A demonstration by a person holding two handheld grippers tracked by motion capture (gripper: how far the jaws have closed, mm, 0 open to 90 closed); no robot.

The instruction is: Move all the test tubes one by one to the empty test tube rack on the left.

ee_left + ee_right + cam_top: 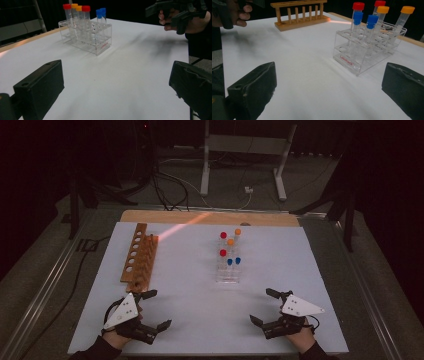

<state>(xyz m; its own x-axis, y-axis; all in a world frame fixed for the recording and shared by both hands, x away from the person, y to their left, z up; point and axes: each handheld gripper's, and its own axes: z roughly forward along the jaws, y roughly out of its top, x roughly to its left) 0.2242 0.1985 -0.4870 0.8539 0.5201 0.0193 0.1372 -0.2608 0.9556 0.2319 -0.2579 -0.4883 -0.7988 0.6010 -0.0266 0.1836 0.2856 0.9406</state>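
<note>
Near the clear tube rack (228,272) on the white surface (200,310), both grippers hover apart from it. The left gripper (152,309) and right gripper (264,306) hold their jaws wide, empty. The wooden rack (138,260) lies left of it.

You are working in a lab set up as a recording room. On your white table (190,315) stands a clear plastic tube rack (362,53) holding capped tubes (357,17) with red, orange and blue tops; left of that rack lies a wooden tube rack (139,261). Beyond the clear rack, past the table's far edge, black cables (165,190) trail over grey carpet near the legs of a metal stand (242,157), and dark curtains close off the room.
</note>
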